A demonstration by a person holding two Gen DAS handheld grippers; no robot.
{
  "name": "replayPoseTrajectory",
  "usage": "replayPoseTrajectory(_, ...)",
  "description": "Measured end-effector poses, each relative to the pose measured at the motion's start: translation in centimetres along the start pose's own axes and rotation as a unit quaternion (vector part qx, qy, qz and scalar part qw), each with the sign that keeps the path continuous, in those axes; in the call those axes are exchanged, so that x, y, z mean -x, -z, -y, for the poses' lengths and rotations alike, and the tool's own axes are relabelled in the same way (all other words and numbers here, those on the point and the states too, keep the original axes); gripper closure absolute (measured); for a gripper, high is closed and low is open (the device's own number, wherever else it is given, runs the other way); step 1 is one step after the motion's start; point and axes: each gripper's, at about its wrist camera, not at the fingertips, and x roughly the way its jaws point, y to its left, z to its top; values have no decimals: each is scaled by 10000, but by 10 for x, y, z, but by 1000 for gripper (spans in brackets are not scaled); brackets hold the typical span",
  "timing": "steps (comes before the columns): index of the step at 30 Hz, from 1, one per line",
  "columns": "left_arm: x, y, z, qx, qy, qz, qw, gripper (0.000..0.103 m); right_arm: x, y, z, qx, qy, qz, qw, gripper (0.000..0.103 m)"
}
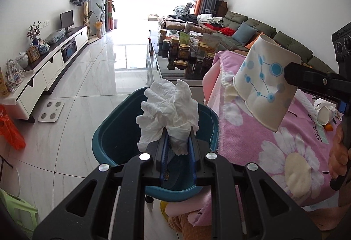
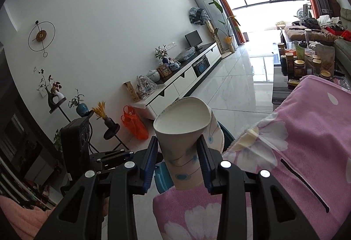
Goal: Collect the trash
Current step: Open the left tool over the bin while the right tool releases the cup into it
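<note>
My left gripper (image 1: 178, 130) is shut on a crumpled white tissue (image 1: 169, 108) and holds it over the open teal bin (image 1: 109, 141) on the floor. My right gripper (image 2: 178, 143) is shut on a white paper cup with blue dots (image 2: 186, 130), squeezed out of round. In the left wrist view the cup (image 1: 261, 82) hangs tilted above the edge of the pink flowered blanket (image 1: 263, 141), right of the bin. The bin's teal rim (image 2: 161, 178) shows below the cup in the right wrist view.
A glass coffee table (image 1: 171, 64) crowded with jars stands beyond the bin. More white trash (image 1: 324, 112) lies on the blanket at the right. A white TV cabinet (image 1: 50, 68) lines the left wall, with a white scale (image 1: 51, 110) and an orange bag (image 1: 11, 130) on the floor.
</note>
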Motion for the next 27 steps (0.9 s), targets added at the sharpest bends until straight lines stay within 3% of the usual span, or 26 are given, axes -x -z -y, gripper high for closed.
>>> replayPoseTrajectory(21,-49,0,-11,301,-81,-458,9985,86,-81,-6,4,-240,80,-825,9963,68)
replayPoseTrajectory(27,-64,0,-7,395,-92,-575,9975,81,-96,-4,10,-437,164,-1027,9936,67)
